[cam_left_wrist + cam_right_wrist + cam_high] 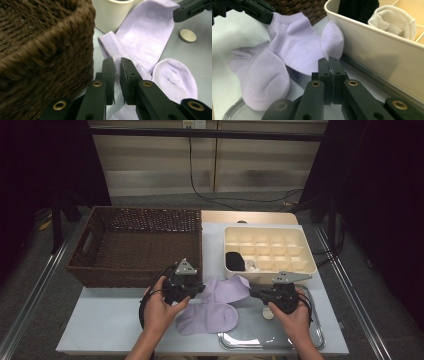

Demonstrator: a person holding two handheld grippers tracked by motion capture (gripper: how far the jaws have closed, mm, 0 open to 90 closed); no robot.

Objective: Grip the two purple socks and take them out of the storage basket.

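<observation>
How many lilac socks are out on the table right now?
2: one sock stretched between the left gripper and right gripper, the other sock lying flat nearer the person, partly on the metal tray. None seem hidden.

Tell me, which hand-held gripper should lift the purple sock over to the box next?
Probably the right hand-held gripper: it pinches the upper purple sock's toe right beside the divided box. The left hand-held gripper clamps its cuff by the basket.

High view looks forward and down over the worktop (125,330); both gripper views sit low and close, sharing the lilac sock (147,35) at twelve o'clock.
</observation>
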